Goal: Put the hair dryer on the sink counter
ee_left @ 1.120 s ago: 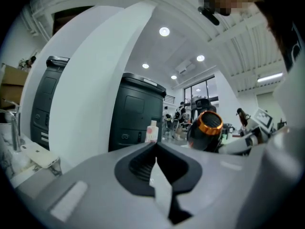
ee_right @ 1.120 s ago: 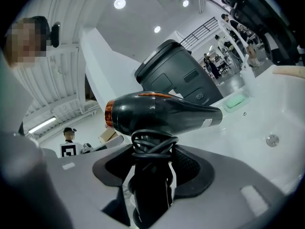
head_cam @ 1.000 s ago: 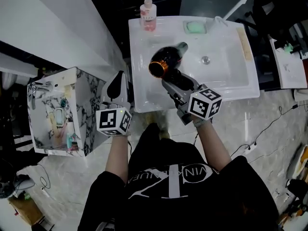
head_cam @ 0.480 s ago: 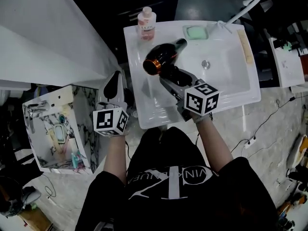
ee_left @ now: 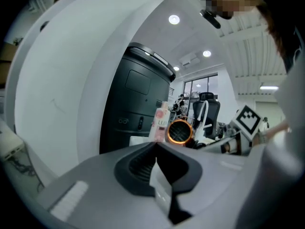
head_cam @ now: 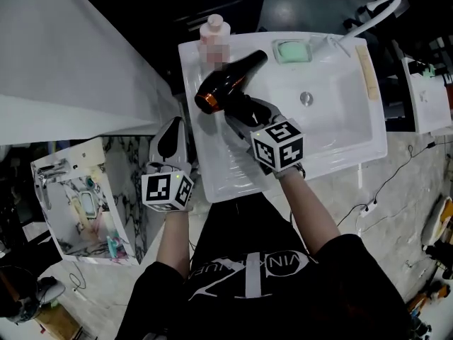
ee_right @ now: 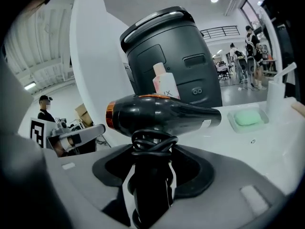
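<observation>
Broadly, begins with the white rectangular ceramic sink tabletop (head_cam: 216,172): basin in the middle, flat ledge down its left side. Over that left ledge, and by the look of both views not yet resting on it, hangs the black hair dryer with a copper-orange ring round its mouth (head_cam: 226,82), barrel roughly level, cord wound about the handle. Right gripper (head_cam: 248,115): jaws clamped on that cord-wrapped handle. Left gripper (head_cam: 173,127): off the sink's left edge, jaws closed together on nothing.

For a clean set-down, lower gently onto the flat ledge, lay the barrel on its side to guard against a roll into the basin, and part the jaws only once the weight sits on the ceramic. Keep the copper mouth off the pink plastic bottle with a pale cap (head_cam: 214,34), just behind at the back corner. Steer clear too of the small green soap bar in its dish (head_cam: 291,51), farther right.
</observation>
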Demonstrator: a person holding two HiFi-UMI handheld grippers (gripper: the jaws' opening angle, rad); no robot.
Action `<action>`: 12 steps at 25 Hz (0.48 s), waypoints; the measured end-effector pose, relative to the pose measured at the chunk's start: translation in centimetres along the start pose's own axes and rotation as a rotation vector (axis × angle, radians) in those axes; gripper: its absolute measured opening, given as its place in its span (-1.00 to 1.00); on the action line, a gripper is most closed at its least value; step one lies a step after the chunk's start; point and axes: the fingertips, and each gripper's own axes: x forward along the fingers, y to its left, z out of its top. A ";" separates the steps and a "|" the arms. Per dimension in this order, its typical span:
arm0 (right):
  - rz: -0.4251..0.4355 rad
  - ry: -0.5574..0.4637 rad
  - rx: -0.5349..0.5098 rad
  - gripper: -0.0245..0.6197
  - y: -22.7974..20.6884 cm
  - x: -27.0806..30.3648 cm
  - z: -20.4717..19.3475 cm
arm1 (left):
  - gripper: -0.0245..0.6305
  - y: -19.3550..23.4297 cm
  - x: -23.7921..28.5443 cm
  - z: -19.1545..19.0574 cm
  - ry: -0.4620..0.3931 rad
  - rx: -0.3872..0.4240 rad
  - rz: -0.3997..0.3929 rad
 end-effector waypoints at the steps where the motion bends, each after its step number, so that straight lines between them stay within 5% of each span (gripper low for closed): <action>1: -0.011 0.010 -0.019 -0.12 0.0 0.4 -0.1 | -0.93 0.0 0.0 -0.1 0.003 -0.003 0.003; 12: -0.112 0.090 -0.078 -0.12 -0.8 4.1 -1.3 | -0.93 1.6 -0.1 -1.7 0.029 -0.027 0.067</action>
